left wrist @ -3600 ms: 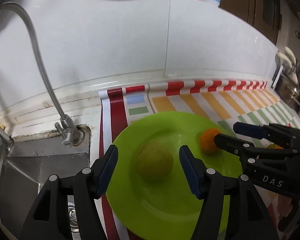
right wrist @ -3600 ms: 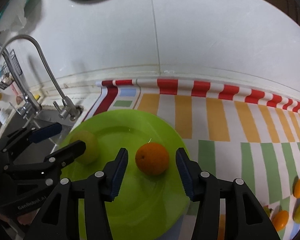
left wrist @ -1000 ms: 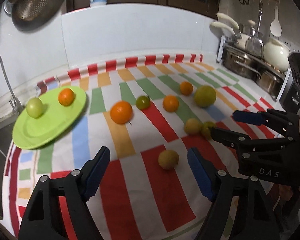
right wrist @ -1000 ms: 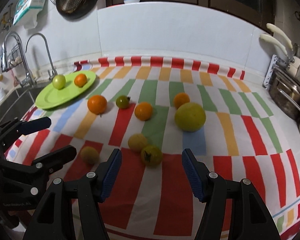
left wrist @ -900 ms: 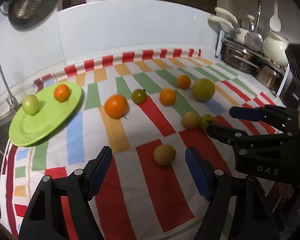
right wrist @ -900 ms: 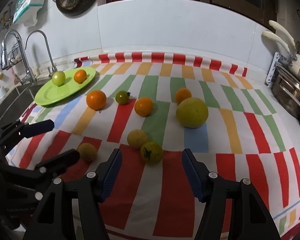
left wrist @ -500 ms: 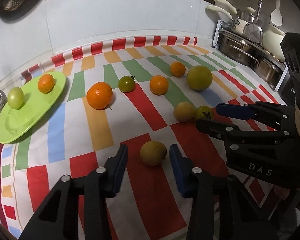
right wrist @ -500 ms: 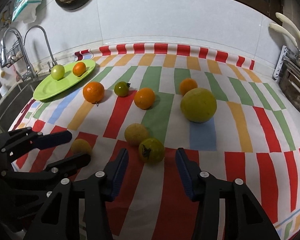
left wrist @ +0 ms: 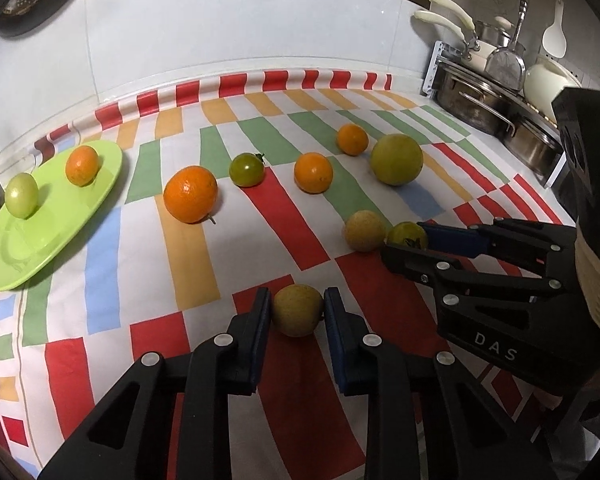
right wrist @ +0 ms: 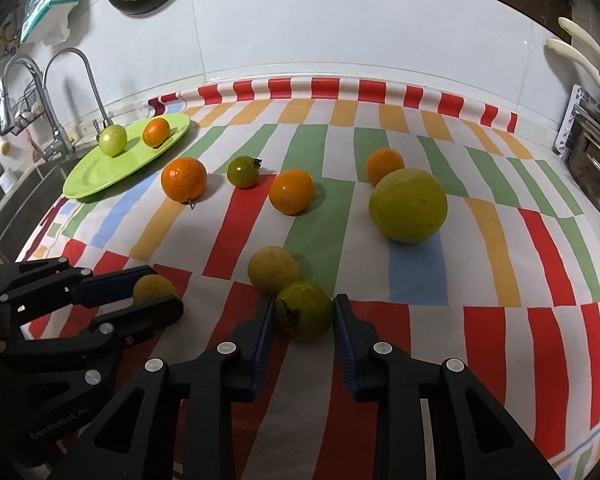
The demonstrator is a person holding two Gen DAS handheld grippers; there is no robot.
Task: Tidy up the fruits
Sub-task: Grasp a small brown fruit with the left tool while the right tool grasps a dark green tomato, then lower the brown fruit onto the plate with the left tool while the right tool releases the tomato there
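I've just brought both sets of tongs down and clenched them, where a second ago they hung wide open above the cloth. My left gripper (left wrist: 297,309) now pinches the small round tan-yellow fruit (left wrist: 297,310) between its blue pads, with the fruit resting on a red stripe of the striped, multicoloured tablecloth (left wrist: 112,264). My right gripper (right wrist: 304,314) has clamped the small greenish-yellow tomato with the dark stem scar (right wrist: 304,313); it sits just in front of, and touching or nearly touching, a matte yellow round fruit (right wrist: 273,269).

Both pieces look to be on the cloth, not lifted. The round lime-green plate (left wrist: 40,240) lies well apart at the far left by the sink, and holds a pale green apple-like fruit (left wrist: 21,194) and a small orange mandarin (left wrist: 81,164). I take that plate as the collecting place, so these two grips read as the start of the next pair of transfers.

Left loose on the cloth are a large orange (left wrist: 190,193), a dark green tomato (left wrist: 247,169), two smaller oranges and a big yellow-green citrus (left wrist: 397,159), so most of the sorting is ahead of me
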